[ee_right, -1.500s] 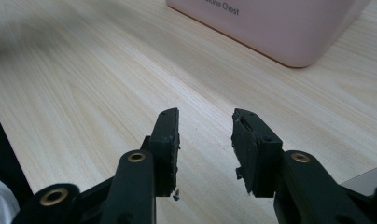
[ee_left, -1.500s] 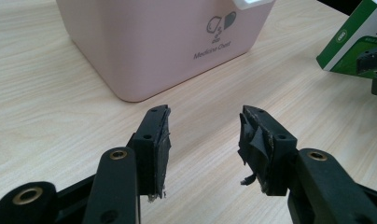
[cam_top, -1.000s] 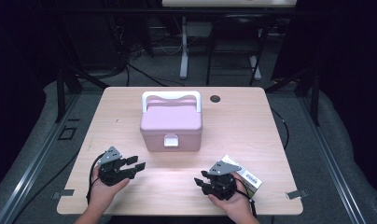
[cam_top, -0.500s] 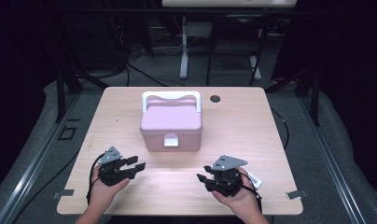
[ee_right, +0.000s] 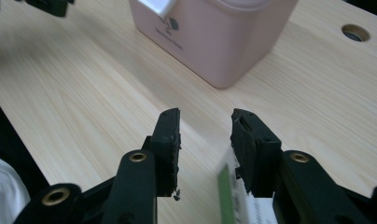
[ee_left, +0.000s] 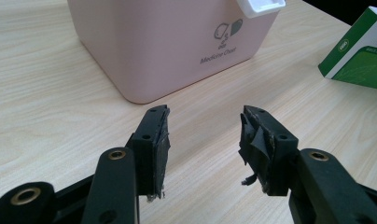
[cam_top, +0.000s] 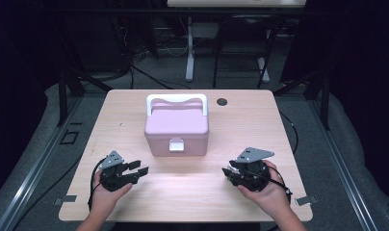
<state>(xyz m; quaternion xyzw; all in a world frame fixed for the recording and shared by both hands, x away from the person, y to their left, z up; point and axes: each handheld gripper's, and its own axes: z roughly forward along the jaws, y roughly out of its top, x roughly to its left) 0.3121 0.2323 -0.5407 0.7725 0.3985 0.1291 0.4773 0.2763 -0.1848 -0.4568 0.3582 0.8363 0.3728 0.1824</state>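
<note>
A pink medicine chest [cam_top: 176, 127] with a white handle and front latch [cam_top: 176, 144] stands shut in the middle of the wooden table [cam_top: 255, 125]. My left gripper [cam_top: 138, 169] rests open at the front left, its jaws [ee_left: 205, 126] empty and aimed at the chest [ee_left: 177, 42]. My right gripper [cam_top: 228, 173] hovers at the front right. Its jaws [ee_right: 205, 126] have just been closing a little but stand apart. A blurred green-and-white carton [ee_right: 233, 198] shows low between them, close to one jaw, with a gap to the other. The left gripper view shows the carton [ee_left: 359, 51] at the far right.
A round cable hole [cam_top: 222, 101] sits in the table behind the chest, also in the right gripper view [ee_right: 355, 32]. Bare wood lies between the two grippers. Dark floor, cables and desk legs surround the table. The left gripper [ee_right: 46, 5] shows at the right gripper view's top left.
My right hand has risen and shifted right, and now covers the carton that lay beside it in the high view. The left hand has stayed put.
</note>
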